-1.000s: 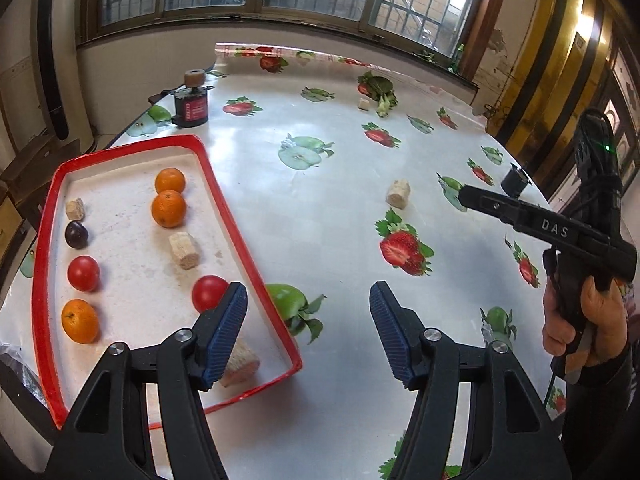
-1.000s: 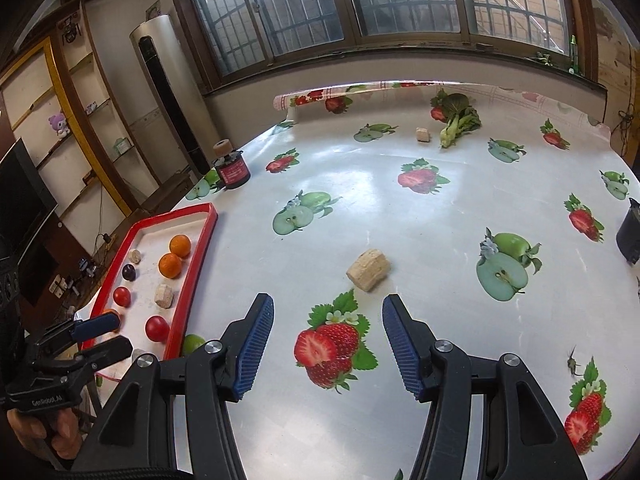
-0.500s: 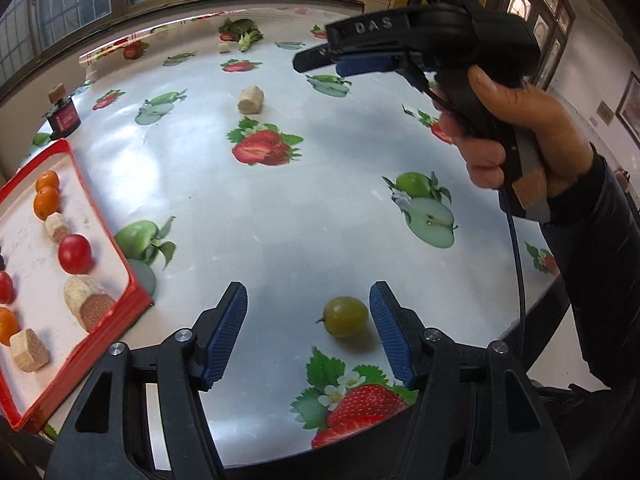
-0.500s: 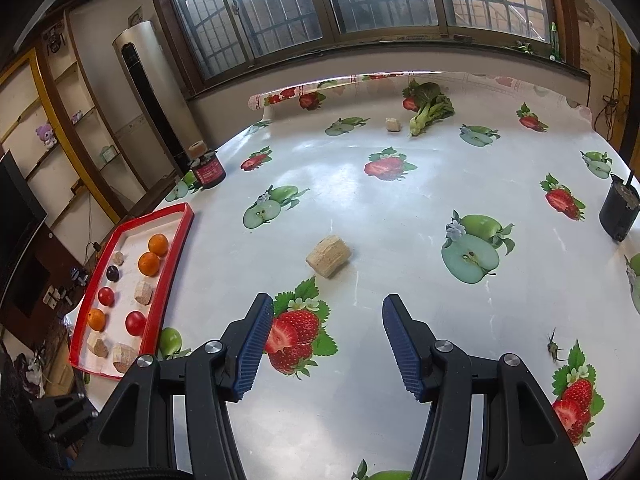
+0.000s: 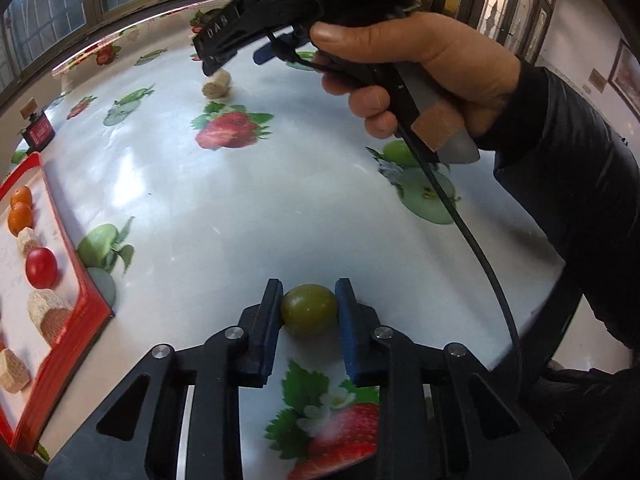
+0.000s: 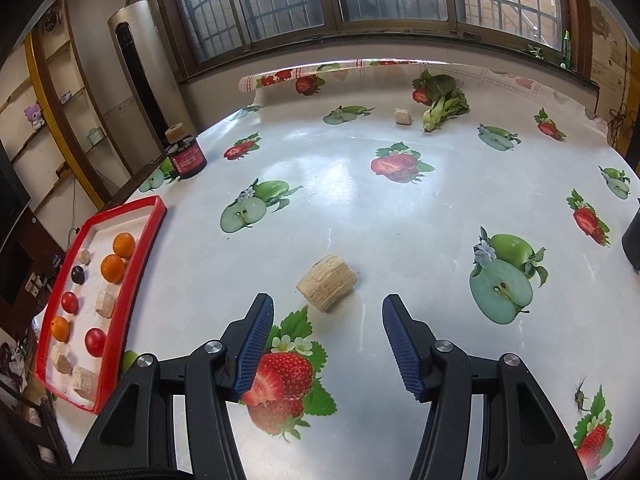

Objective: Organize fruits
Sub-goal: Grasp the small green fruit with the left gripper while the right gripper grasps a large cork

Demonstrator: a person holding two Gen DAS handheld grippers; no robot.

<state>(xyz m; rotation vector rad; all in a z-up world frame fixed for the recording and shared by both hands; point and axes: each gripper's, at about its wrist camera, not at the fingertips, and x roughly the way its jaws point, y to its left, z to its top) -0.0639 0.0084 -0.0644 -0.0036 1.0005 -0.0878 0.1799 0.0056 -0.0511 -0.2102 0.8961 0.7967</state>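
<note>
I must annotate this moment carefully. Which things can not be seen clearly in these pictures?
- Red tray, left wrist view: its left part is cut off by the picture edge.
- Green fruit, left wrist view: the left gripper has just closed on it; its fingers hide both sides.
- Dark object, right wrist view: cut off by the right edge, unidentifiable.
- Jar label, right wrist view: too small to read.

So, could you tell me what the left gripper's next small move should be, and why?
Probably a short, straight lift. The left gripper has just been closing, and its pads now sit against both sides of the green grape, which lies on the tablecloth near the table's edge. The red tray holding the other fruit lies to its left, so the grape likely needs to clear the tray's raised rim before travelling there.
</note>
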